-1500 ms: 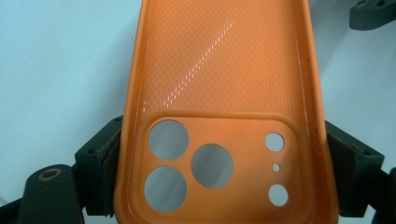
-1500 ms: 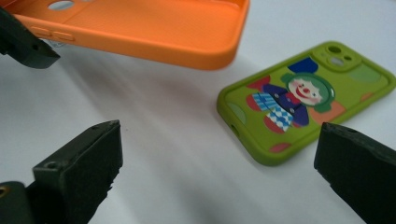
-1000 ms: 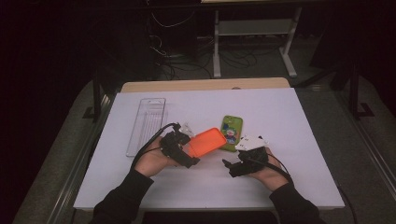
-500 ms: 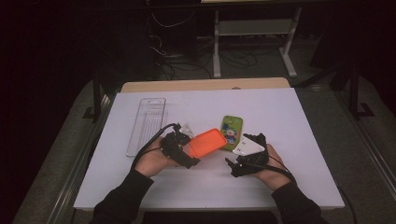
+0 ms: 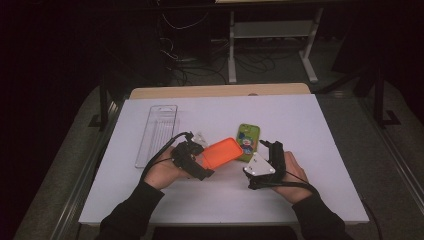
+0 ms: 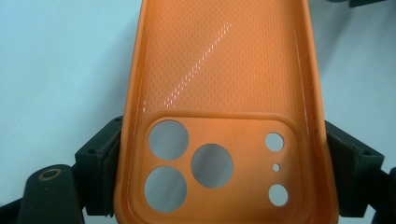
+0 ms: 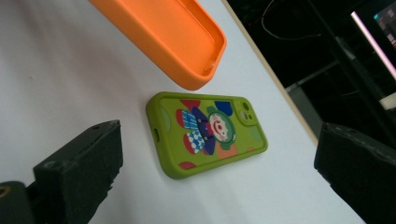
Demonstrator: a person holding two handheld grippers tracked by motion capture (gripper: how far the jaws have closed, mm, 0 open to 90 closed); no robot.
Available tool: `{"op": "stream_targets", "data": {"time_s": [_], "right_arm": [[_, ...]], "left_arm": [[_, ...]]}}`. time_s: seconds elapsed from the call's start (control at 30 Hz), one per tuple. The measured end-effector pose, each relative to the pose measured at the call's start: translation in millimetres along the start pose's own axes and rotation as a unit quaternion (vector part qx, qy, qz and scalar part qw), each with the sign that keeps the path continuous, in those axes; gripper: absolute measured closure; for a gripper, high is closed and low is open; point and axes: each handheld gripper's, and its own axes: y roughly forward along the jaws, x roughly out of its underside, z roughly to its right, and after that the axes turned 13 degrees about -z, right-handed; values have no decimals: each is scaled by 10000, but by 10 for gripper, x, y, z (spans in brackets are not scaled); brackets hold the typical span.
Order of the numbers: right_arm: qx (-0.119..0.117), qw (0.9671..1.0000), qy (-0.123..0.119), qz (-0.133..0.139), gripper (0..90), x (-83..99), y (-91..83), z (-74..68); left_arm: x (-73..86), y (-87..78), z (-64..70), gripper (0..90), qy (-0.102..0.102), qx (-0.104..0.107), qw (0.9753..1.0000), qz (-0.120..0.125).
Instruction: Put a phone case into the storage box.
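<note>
My left gripper (image 5: 200,161) is clamped across the camera-hole end of the orange phone case (image 5: 222,151), one jaw pressing each long edge, as my left gripper view shows with the open inside of the orange case (image 6: 224,107) facing the camera. In the high view the case hangs tilted above the white table (image 5: 320,130), its free end reaching toward the green phone (image 5: 248,141)

My right gripper (image 5: 274,150) holds nothing; its jaws stand wide apart. In my right gripper view the green phone (image 7: 208,133) lies flat on the table, cartoon back upward, directly ahead and between the two jaws but farther out, not yet inside them. Its long axis runs roughly across the gap between my jaws, so closing as I stand would catch it end to end, I judge; a turn of the wrist may be needed to take it by the long sides

The right hand is plainly the nearer one to the phone. The orange case's free end (image 7: 187,46) hovers just beyond it, near but apart. A clear plastic tray (image 5: 157,134) lies well off to the left
</note>
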Motion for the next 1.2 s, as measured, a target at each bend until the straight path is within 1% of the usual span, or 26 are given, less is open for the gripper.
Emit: {"op": "stream_targets", "data": {"time_s": [0.1,0.17,0.27,0.33,0.4,0.43,0.47,0.53,0.57,0.6,0.63,0.67,0.7,0.73,0.77,0.83,0.87,0.9,0.93,0.97,1.0,1.07,1.1,1.13,1.17,1.2], "right_arm": [[119,9998,-140,3,4,-17,6,-33],[233,9992,-311,-19,4,-23,6,-61],[356,9985,-419,-16,4,-31,12,-98],[457,9971,-603,24,4,-38,11,-97],[545,9960,-713,34,4,-41,13,-103],[618,9949,-794,24,4,-40,15,-107],[735,9933,-888,12,4,-40,15,-117],[841,9907,-1069,6,7,-46,8,-140],[894,9902,-1076,26,7,-54,13,-152],[963,9891,-1109,25,7,-60,13,-157],[1041,9877,-1164,42,7,-66,18,-171],[1187,9809,-1540,20,8,-78,15,-193],[1187,9809,-1540,20,8,-78,15,-193],[1270,9802,-1520,74,9,-84,17,-222],[1381,9761,-1676,124,9,-93,20,-223],[1521,9705,-1868,107,9,-107,13,-234],[1582,9684,-1922,163,9,-116,12,-249],[1549,9691,-1916,117,10,-114,7,-272],[1661,9657,-1990,176,10,-120,8,-282],[1751,9633,-2026,196,10,-125,6,-293],[1759,9619,-2081,220,10,-129,8,-301],[1829,9599,-2105,282,10,-137,7,-317],[1899,9562,-2206,318,11,-145,3,-317],[1938,9550,-2218,346,11,-149,5,-327],[1998,9529,-2254,354,11,-156,4,-330],[2005,9518,-2292,366,11,-160,10,-338]], "left_arm": [[0,1,-1,162,-5,0,10000,-9],[-3,1,-4,162,-15,-9,10000,34],[7,-12,-5,162,-57,-4,10000,53],[1,-16,-19,162,-85,64,9999,62],[7,-13,-26,162,-98,-2,9999,28],[9,-2,-13,162,-147,16,9999,58],[8,2,-20,162,-67,23,10000,33],[-9,-1,-28,162,-69,46,10000,-10],[-13,2,-24,162,-120,26,9999,22],[-11,-3,-27,162,-68,7,10000,-25],[-10,-5,-18,162,-35,-9,10000,-61],[-16,-4,-15,162,30,-16,10000,-83],[-23,-7,-14,162,57,-19,9999,-107],[-32,-15,-12,162,41,-10,9999,-115],[-38,-24,-11,162,59,-35,9999,-89],[-42,-36,5,162,84,-54,9999,-60],[-45,-36,9,162,88,-53,9999,-54],[-52,-40,5,162,129,-59,9999,-71],[-60,-46,-4,162,141,-59,9998,-94],[-67,-42,-5,162,86,-65,9999,-60],[-74,-48,-14,162,109,-66,9999,-74],[-93,-58,-12,162,126,-65,9999,-61],[-104,-64,-19,162,189,-85,9997,-98],[-117,-66,-14,162,172,-85,9998,-86],[-130,-76,-17,162,201,-85,9997,-100],[-139,-78,-21,162,207,-79,9997,-87]]}}
